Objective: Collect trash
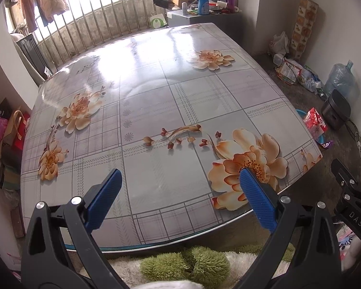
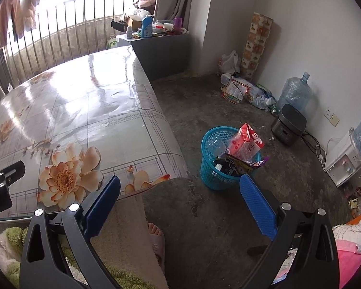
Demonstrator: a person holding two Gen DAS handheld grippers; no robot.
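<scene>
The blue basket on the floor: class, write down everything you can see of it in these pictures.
The blue basket is a round, open-weave bin, plastic by its look, wider at the rim than at the base. It stands upright on the bare concrete floor, just off the table's corner. It is filled past the rim: a red-and-white snack bag sticks up tilted, a dark wrapper with a purple edge hangs over the near side, and clear plastic lies inside. No gripper touches it.

Grey checked table (image 1: 156,101) with peach flowers, turquoise basket (image 2: 211,171) (red-and-white wrapper (image 2: 246,142) inside)
</scene>
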